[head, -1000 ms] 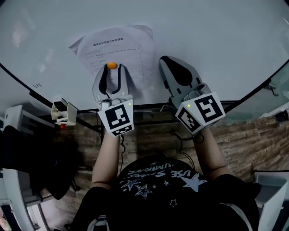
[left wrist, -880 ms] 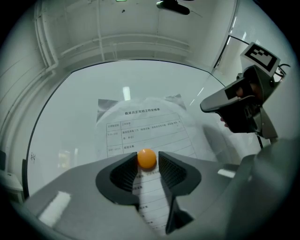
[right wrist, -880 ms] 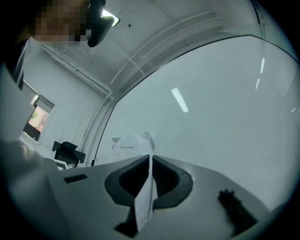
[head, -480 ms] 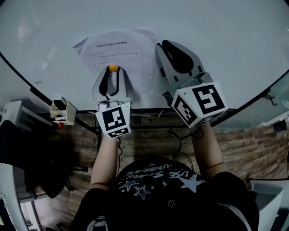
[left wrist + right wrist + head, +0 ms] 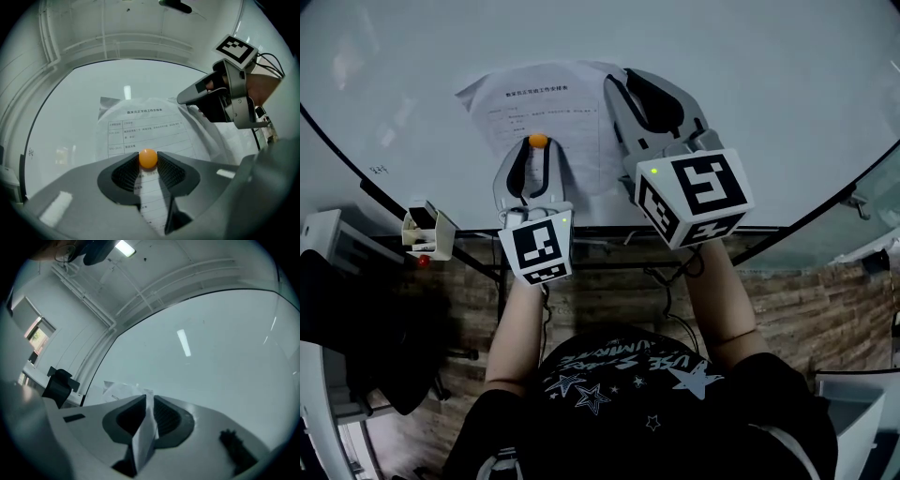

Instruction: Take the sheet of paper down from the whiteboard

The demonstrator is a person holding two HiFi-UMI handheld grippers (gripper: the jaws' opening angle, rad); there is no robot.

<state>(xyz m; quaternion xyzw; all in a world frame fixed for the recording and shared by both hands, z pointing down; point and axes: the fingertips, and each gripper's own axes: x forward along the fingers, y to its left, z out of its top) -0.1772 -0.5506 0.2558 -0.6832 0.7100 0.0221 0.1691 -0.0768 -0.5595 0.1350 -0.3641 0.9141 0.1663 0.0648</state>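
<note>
At the whiteboard (image 5: 750, 75), the person faces it with a gripper in each hand.

- The sheet of paper (image 5: 546, 108) lies on the board, left of centre. It is printed and somewhat creased. One small orange magnet (image 5: 538, 141) pins it at about mid-sheet.
- Left gripper (image 5: 537, 152): clamped on the magnet, one ribbed pad on either side of the ball. The magnet looks seated against the paper, though I cannot tell whether it has begun to lift.
- Right gripper (image 5: 628, 82): at the sheet's right edge, pinched on the paper. Its own view shows the sheet edge-on between the pads, curling away from the board there.

Step in hand, as I read it: unpinning. One hand secures the sheet and the other has the magnet. Nothing is down yet.

The next move seems to call for:
- The left gripper draws the magnet straight off the board, squarely, since a smooth round ball could squirt out of the pads.
- The right gripper keeps its pinch but does not pull until the magnet is clear. Thin paper dragged under a magnet may tear.
- Once the sheet is free, the right gripper carries it away from the board.
</note>
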